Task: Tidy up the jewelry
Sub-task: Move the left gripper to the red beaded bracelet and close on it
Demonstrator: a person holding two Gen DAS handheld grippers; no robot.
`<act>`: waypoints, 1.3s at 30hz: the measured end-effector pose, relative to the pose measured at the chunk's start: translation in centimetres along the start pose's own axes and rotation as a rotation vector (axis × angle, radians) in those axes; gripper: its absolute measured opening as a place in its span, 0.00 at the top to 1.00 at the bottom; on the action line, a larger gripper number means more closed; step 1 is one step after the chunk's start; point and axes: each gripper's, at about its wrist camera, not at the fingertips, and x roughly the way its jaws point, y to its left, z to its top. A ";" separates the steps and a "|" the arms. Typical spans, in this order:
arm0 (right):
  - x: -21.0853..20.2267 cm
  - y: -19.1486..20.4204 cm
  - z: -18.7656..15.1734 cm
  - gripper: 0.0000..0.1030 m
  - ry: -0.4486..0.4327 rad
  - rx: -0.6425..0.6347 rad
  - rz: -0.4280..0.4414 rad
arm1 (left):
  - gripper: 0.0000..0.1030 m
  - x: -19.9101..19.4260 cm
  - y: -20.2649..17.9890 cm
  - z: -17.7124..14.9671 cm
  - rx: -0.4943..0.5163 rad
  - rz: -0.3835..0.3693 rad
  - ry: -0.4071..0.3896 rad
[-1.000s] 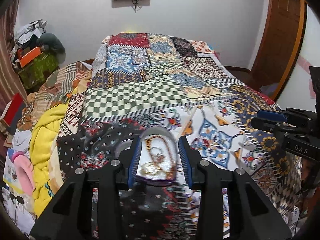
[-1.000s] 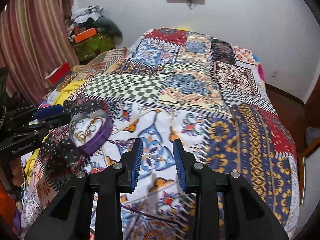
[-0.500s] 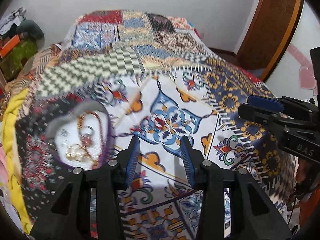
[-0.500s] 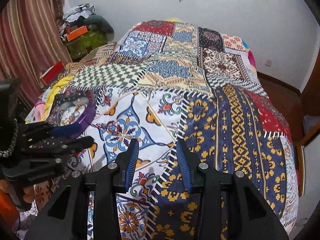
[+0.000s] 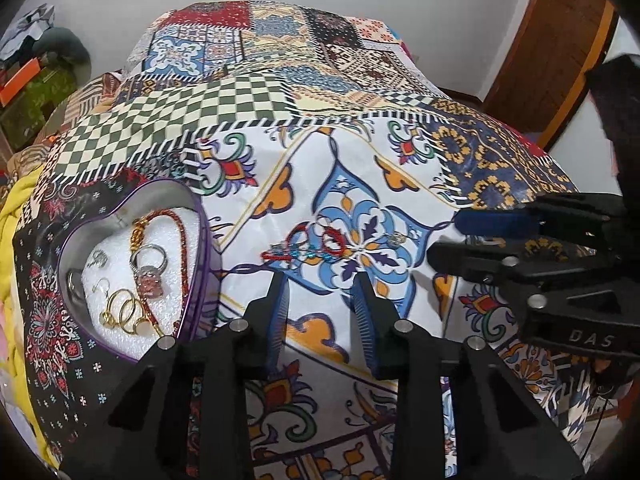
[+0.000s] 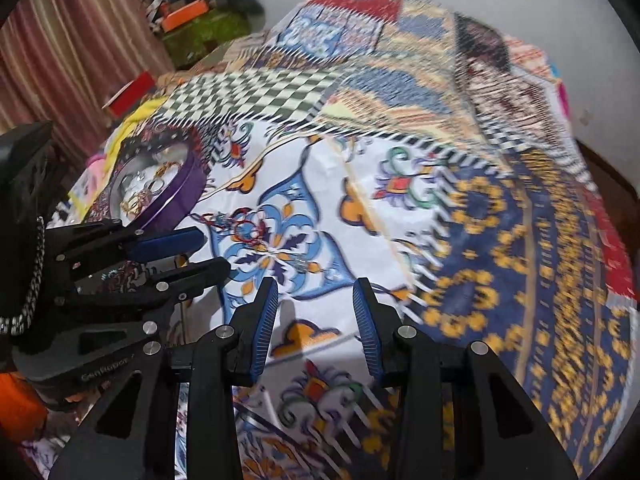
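A purple heart-shaped tin lies on the patchwork bedspread, lined with white foam and holding rings, gold hoops and a red cord necklace. A red thread bracelet with blue beads and a small silver piece rest on the blue flower medallion. My left gripper is open just short of the bracelet, the tin to its left. My right gripper is open near the silver piece. Each gripper shows in the other's view: the right gripper and the left gripper. The tin and bracelet appear blurred in the right wrist view.
A yellow blanket bunches at the bed's left edge. A pile of boxes and clothes sits at the back left by a striped curtain. A wooden door stands at the right, beside a white wall.
My left gripper swung right, away from the tin and onto the blue medallion. My right gripper moved left and closer to the same medallion, its view blurred. Both stayed open.
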 end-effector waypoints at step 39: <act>-2.3 -0.6 0.7 0.91 -0.110 -0.027 -0.025 | 0.57 2.0 -0.6 1.7 -0.029 0.029 0.046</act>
